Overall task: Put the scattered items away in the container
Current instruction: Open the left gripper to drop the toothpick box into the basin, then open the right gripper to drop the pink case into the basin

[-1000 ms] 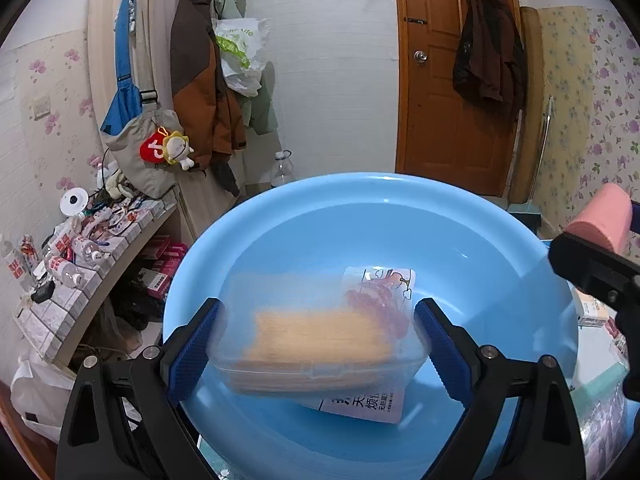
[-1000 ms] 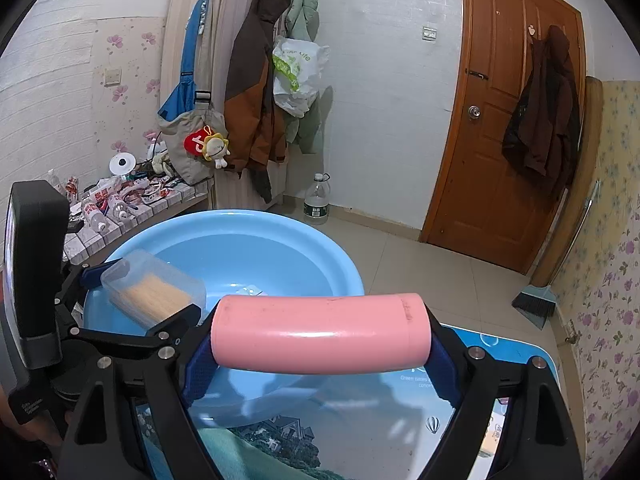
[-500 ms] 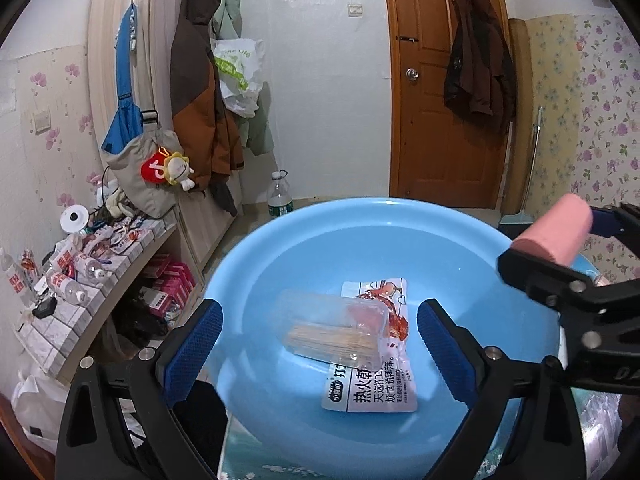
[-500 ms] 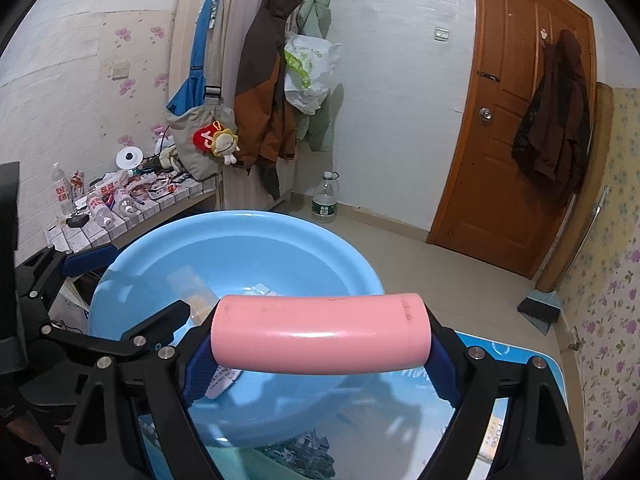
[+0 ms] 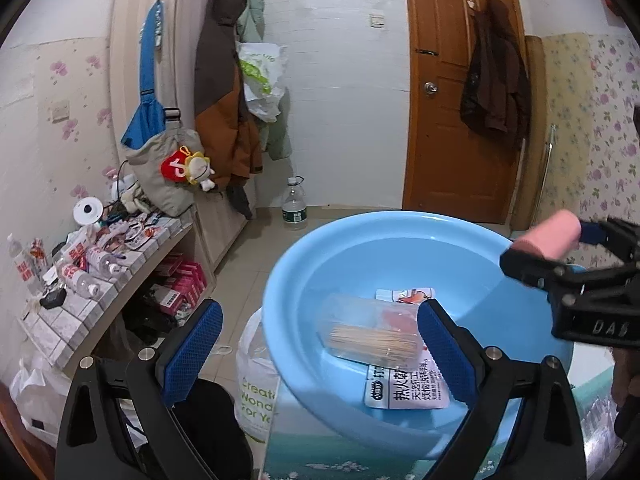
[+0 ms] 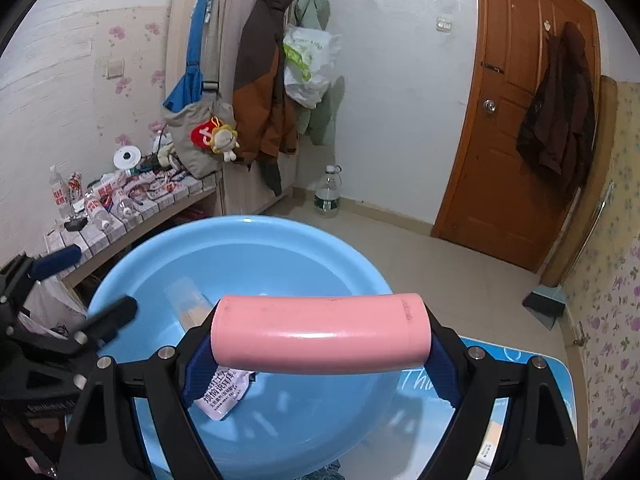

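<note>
— Pink cylinder (image 6: 320, 334): how is it held at this moment?

— It is pinched crosswise between the blue pads of the right gripper (image 6: 320, 364), one pad pressed on each end, so the jaws stand wide but are closed on it. It is carried above the near rim of the blue basin (image 6: 248, 224), not yet inside.

— And the left gripper (image 5: 320, 344)?

— Its jaws are spread and nothing is gripped. Its right pad is seen in front of the clear box of sticks (image 5: 370, 338), which lies on the basin floor, apart from the pads.

— Which step is judged to be in hand?

— The delivery of the pink cylinder to the basin. The clear box appears already deposited, resting partly on a printed white packet (image 5: 408, 388) at the bottom.

— What is called for next?

— The cylinder would need to be brought over the open middle of the basin and lowered, then the right jaws opened. A spot beside the box and packet is to be preferred, since a round body could roll off them.

— What lies outward from the basin?

— A table with a printed blue cover (image 6: 532, 376) is seen under it; whether further scattered items remain cannot be told clearly.
</note>
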{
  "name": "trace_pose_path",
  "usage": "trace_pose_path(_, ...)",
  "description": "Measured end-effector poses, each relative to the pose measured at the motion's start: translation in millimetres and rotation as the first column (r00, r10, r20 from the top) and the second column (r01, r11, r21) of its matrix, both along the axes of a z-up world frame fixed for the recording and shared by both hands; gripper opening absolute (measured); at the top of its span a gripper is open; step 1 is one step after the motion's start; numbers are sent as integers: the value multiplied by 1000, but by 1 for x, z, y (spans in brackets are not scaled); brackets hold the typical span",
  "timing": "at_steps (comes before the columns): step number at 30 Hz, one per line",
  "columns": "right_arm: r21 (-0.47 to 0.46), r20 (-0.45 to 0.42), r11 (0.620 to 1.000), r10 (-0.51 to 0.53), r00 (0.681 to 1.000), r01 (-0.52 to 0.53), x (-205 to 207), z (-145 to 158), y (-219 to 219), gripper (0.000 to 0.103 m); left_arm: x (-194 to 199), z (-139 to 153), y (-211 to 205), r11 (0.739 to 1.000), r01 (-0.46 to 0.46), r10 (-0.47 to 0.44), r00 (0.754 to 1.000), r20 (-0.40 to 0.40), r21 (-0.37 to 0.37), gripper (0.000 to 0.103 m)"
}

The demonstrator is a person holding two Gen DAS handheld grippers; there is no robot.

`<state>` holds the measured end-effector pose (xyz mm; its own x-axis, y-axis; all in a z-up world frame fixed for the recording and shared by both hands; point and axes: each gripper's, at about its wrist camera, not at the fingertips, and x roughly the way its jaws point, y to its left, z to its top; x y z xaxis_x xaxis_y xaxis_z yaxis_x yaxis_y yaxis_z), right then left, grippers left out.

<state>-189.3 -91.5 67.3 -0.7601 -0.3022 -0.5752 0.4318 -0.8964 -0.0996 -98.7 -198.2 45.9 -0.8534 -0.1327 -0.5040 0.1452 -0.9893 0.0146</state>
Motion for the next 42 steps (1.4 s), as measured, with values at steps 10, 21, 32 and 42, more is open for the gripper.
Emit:
trace_pose_path(10,87,58,993,74,996,-79,4,-31,-28,87,3,-1,-1,1000,-3,3,1000,4,2,99)
trace_pose_path(21,108,116,992,55,992,-67,-6,-47,-30,88,3,-4,0,1000,-2,2,1000,10,11,99)
trace_pose_path(32,133,73,990,45,996,-54,-1,-42,-28,96,4,1,-4,1000,2,-2,1000,7,-7,99)
trace_pose_path(42,73,8,997,1,1000,-1,16,-21,-9,100,15,12,2,1000,-9,9,1000,-4,8,99)
